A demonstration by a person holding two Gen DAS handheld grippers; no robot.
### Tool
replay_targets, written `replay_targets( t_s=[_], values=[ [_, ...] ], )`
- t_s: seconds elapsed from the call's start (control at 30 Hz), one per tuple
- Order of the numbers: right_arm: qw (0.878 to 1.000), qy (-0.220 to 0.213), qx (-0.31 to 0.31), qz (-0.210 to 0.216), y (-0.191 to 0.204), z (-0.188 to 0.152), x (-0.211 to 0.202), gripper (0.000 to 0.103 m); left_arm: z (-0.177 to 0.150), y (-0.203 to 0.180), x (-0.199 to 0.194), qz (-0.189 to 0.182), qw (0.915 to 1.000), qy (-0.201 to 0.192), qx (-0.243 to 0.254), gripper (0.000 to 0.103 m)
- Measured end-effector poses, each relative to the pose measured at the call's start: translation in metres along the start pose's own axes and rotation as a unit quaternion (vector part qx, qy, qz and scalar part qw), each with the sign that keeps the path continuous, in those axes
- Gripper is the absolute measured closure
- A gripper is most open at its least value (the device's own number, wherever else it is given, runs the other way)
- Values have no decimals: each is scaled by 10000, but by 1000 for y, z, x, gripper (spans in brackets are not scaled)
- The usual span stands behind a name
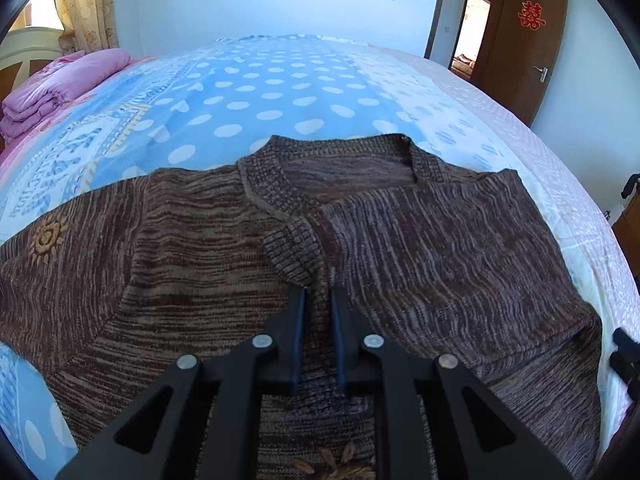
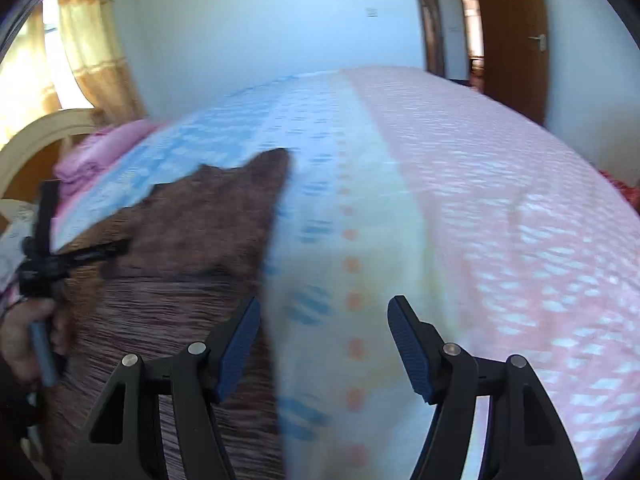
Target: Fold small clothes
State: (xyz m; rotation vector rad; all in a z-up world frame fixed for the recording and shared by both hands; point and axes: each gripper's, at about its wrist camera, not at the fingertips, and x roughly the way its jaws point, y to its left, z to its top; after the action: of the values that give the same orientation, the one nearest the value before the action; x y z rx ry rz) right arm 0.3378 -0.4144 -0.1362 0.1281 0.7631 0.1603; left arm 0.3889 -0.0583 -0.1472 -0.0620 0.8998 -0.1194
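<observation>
A brown knitted sweater (image 1: 420, 240) lies flat on the bed, neckline away from me, its right sleeve folded across the chest with the ribbed cuff (image 1: 294, 254) near the middle. My left gripper (image 1: 319, 292) hovers just short of that cuff, fingers close together with a narrow gap, nothing clearly between them. My right gripper (image 2: 322, 308) is open and empty over the bedsheet, just right of the sweater's edge (image 2: 192, 248). The right wrist view is motion-blurred. The left gripper shows at that view's left edge (image 2: 48, 256).
The bed has a blue polka-dot and pink patterned sheet (image 1: 280, 92). A folded pink quilt (image 1: 60, 84) sits at the far left by the headboard. A brown door (image 1: 524, 40) stands open at the far right. Curtains (image 1: 84, 4) hang at the left.
</observation>
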Motion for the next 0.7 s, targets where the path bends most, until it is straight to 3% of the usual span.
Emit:
replay_targets(
  t_s=[0.03,0.13,0.17,0.2,0.27,0.37,0.47,0.6,0.7],
  values=[
    [9997,147,-184,115,12,0,13,36,2,1,0,28,10000,9,-27,86],
    [9979,495,-195,-383,13,0,39,36,5,4,-1,127,9999,-16,22,83],
    [9980,475,-162,-380,10,1,38,36,6,5,-1,184,9998,-15,44,76],
    [9964,488,-268,-639,9,3,34,36,6,7,0,238,9997,4,39,60],
    [9949,386,-349,-858,2,0,25,36,3,12,-2,368,9993,22,-45,41],
    [9962,254,-227,-807,-2,-1,11,36,-5,18,-5,135,9998,129,-74,40],
    [9971,-51,-667,-363,29,8,4,36,-11,24,-16,57,9999,116,-86,32],
    [9910,77,-1154,676,70,25,26,36,-16,41,-37,127,9999,-10,-27,30],
    [9899,424,-1123,752,77,32,62,36,-20,65,-51,325,9994,-79,-77,25]
  ],
)
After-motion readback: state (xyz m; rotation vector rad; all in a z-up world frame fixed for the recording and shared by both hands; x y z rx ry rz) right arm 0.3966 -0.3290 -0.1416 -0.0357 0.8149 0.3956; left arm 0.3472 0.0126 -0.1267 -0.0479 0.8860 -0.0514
